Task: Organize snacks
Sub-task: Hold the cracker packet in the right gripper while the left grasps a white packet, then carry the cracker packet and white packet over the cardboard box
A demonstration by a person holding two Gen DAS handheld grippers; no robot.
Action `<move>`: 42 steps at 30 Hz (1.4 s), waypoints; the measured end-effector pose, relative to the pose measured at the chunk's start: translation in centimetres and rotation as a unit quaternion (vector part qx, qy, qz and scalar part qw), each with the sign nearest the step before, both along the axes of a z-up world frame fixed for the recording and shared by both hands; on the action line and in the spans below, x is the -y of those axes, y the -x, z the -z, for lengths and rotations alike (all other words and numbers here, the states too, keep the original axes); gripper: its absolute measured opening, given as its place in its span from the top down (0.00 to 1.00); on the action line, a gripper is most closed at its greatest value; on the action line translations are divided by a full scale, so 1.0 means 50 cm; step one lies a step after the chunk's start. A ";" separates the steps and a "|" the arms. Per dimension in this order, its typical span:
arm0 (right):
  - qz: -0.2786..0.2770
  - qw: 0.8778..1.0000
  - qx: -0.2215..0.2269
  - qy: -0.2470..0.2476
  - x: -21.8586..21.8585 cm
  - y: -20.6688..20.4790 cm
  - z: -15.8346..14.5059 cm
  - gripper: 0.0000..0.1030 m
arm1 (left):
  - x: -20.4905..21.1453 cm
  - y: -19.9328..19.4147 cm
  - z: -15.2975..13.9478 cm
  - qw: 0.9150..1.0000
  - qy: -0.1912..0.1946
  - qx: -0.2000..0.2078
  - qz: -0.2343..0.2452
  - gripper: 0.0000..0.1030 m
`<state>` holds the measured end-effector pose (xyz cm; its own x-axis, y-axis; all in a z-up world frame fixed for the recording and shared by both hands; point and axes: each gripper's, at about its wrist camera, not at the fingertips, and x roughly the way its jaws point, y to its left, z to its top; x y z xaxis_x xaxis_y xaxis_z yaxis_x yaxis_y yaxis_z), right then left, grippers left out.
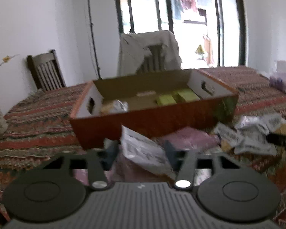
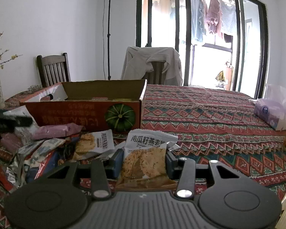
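Left gripper (image 1: 141,153) held level above the table, pointing at the orange box (image 1: 154,116), fingers closed on a white packet (image 1: 143,150) that stands tilted between them; view blurred. Right gripper (image 2: 144,161) also level and low, clamped on a cracker packet (image 2: 145,156) held upright between both fingers.

On the cracker packet, Chinese characters "南瓜籽燕麦" readable at top; smaller print below not legible. On the box front, a green pumpkin picture (image 2: 119,116) and upside-down Chinese writing, too unclear to read.

Inside the box, yellow-green packs (image 1: 178,96) at the right part and a pale wrapper (image 1: 116,106) at the left. In front of the box, a loose pile of snacks (image 2: 53,143) on the table, with a pink packet (image 2: 57,130) and another cracker bag (image 2: 94,142) among them.

Table covered by a patterned cloth (image 2: 209,118) in red and green. Purple tissue pack (image 2: 269,112) at far right. Behind, two wooden chairs, one (image 2: 53,70) bare, the other under a grey garment (image 2: 152,63). White walls, lamp stand (image 2: 109,30), large window with hanging laundry (image 2: 211,17).
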<state>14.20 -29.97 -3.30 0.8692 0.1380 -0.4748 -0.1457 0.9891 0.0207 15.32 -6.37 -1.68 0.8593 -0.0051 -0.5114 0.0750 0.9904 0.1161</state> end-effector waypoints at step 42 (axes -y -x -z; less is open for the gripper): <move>-0.069 0.992 0.106 -0.005 -0.097 -0.068 -0.149 0.57 | -0.024 -0.025 -0.130 0.993 0.075 0.088 0.030 0.89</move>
<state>17.58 -25.12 4.14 0.9221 0.2660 -0.2810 -0.2815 0.9595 -0.0152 16.58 -5.19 4.84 0.9315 -0.1238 -0.3421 0.1260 0.9919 -0.0161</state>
